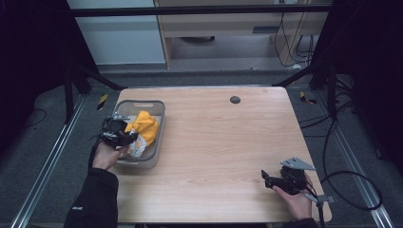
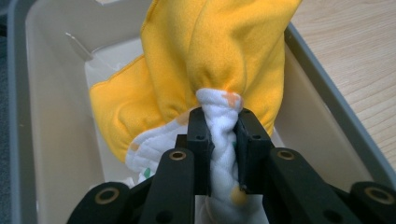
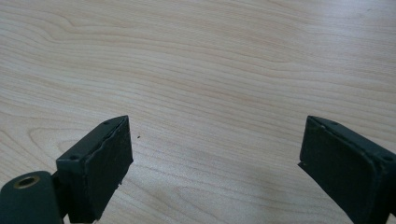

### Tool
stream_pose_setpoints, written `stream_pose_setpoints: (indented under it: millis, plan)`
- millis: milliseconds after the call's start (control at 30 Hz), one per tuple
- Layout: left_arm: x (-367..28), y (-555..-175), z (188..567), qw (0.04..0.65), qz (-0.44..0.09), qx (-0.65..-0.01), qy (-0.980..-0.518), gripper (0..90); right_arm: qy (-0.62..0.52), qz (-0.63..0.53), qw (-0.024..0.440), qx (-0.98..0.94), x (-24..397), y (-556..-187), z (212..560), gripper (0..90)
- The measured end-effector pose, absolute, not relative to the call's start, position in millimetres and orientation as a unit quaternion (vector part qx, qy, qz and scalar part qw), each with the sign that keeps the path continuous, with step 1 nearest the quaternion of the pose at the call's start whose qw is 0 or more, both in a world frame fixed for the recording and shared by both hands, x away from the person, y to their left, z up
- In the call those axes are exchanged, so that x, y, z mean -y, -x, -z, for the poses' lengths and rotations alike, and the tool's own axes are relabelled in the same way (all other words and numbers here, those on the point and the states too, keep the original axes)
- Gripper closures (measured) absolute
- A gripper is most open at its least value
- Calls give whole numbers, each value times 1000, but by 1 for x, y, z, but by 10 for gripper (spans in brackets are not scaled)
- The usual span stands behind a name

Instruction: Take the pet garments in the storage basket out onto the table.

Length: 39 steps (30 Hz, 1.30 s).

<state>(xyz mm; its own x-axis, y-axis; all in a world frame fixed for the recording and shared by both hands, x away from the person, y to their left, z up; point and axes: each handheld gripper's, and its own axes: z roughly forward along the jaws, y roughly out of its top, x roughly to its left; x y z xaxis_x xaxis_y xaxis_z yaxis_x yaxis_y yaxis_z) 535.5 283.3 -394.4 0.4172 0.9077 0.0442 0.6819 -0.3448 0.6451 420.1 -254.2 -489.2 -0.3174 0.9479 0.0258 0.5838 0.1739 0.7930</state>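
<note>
Cloth pinched in the bin, right tool idle

High view: a grey bin (image 1: 157, 111) stands on the left part of the table (image 1: 223, 142), and the left tool (image 1: 124, 137) reaches into it from the person's side. A yellow and white cloth (image 1: 145, 127) rises out of the bin just beyond that tool, bunched into a peak, its long axis running from the tool up and away toward the far wall of the bin. The left hand (image 1: 105, 154) is right at the bin; the right hand (image 1: 297, 197) sits well apart at the near right corner of the table, holding the right tool (image 1: 267, 176) low over bare wood. The left is plainly the nearer one to the cloth.

Left gripper view: the left tool (image 2: 223, 135) has its jaws pressed onto a twisted white fold of the cloth (image 2: 205, 60), with the yellow side draping above and ahead of the pinch. The bin (image 2: 56, 93) walls surround it; besides the cloth, a pale sheet seems to lie on the floor of the bin, though I cannot tell what it is. The coming move probably depends on drawing the cloth upward, clear of the rim.

Right gripper view: the right tool (image 3: 212, 158) stands spread wide, nothing between the jaws, with plain table (image 3: 196, 70) ahead.
</note>
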Motion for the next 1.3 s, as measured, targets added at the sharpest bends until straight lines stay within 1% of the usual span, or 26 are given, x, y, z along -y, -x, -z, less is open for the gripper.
stream_pose_setpoints:
  millis: [767,1300]
  plan:
    - [-288,-517,352,301,-231,-480,-791,780,-528,-369,254,-721,255,-419,488,93]
    - [-282,-502,330,321,-244,-451,-796,780,-528,-372,256,-719,255,-419,487,93]
